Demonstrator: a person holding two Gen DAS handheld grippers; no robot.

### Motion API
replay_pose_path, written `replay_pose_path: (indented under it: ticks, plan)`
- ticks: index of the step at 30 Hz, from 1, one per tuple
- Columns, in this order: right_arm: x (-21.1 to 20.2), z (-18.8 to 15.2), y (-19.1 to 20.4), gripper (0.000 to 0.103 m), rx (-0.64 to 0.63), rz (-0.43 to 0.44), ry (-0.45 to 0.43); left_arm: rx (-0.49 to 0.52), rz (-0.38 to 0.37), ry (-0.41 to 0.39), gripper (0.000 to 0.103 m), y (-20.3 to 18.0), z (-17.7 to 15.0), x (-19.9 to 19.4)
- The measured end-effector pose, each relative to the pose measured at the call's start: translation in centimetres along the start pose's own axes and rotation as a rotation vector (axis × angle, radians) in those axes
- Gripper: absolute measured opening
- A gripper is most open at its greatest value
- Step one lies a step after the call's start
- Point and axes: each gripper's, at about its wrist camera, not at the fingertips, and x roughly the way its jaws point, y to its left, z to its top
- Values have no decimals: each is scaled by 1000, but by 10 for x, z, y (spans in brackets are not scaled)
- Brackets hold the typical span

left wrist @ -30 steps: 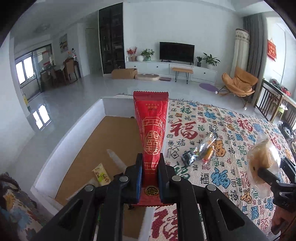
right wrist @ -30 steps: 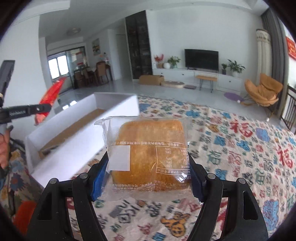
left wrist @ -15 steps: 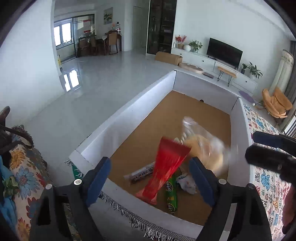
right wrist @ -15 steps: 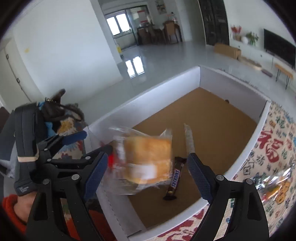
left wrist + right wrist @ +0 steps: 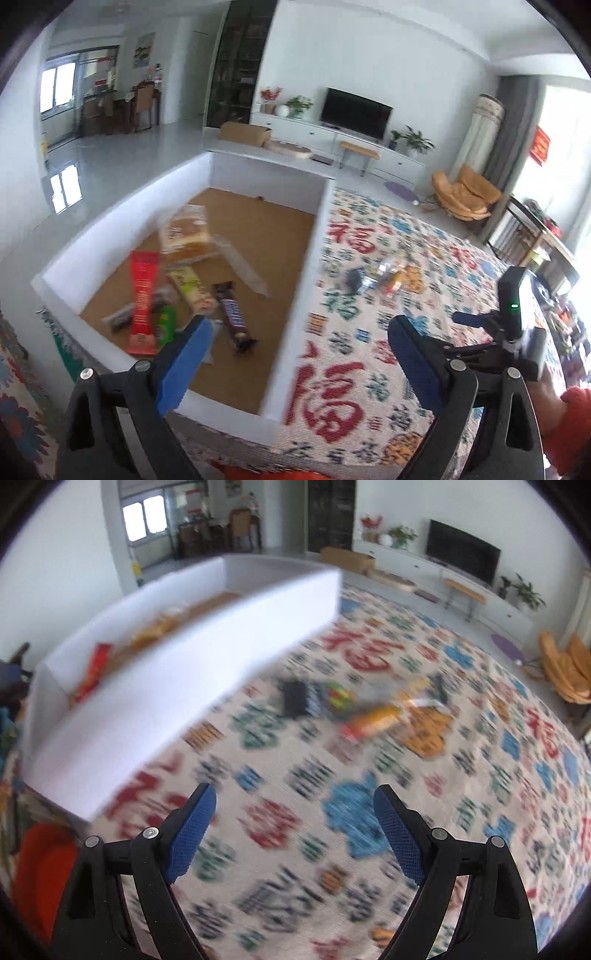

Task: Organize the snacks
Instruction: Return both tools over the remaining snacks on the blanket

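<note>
Both claws empty right now. My left claw [image 5: 295,347] hangs with its blue pads spread wide over the near corner of the white-walled cardboard box with the brown floor [image 5: 317,229], nothing between them. My right claw [image 5: 293,825] is just as wide, tipped down over the patterned cloth printed with red, blue and green Chinese characters [image 5: 480,775] that covers the worktop — that view is badly smeared, so detail is thin.

In the box: a long red foil packet with gold printing [image 5: 142,295], a golden cake in clear wrap [image 5: 186,236] behind it, a pale yellow flat packet [image 5: 190,286], a dark brown chocolate bar [image 5: 231,317] whose lettering looks like Snickers though I can't read it cleanly, a green wrapper [image 5: 166,325] and a clear empty-looking sleeve [image 5: 243,267].

So I judge this as the gap between drop-offs, with pickup next. Still out on the cloth, just beside the box's right wall: a small dark sachet [image 5: 299,699] and an orange snack in crinkly clear wrap [image 5: 376,716], close together.

Next move calls for bringing a claw down over one of those two, pads straddling the wrapper, closing gently — the film looks slippery. The big red character on the cloth reads 福; packet print is too small to read.
</note>
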Motion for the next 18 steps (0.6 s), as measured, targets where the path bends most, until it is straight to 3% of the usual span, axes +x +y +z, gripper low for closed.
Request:
replay_pose_path:
  ticks: [4, 8, 11, 18]
  plan:
    - [0, -61, -72, 89, 109, -121, 28, 119, -114, 72, 99, -76, -20, 29]
    - [-1, -97, -116, 89, 230, -183, 21, 159, -97, 138, 99, -122, -32, 77]
    - [-6, -112, -126, 89, 300, -155, -32, 128, -67, 171, 99, -126, -42, 107]
    - [-6, -112, -124, 93, 302, -168, -26, 108, 55, 223, 99, -103, -75, 151]
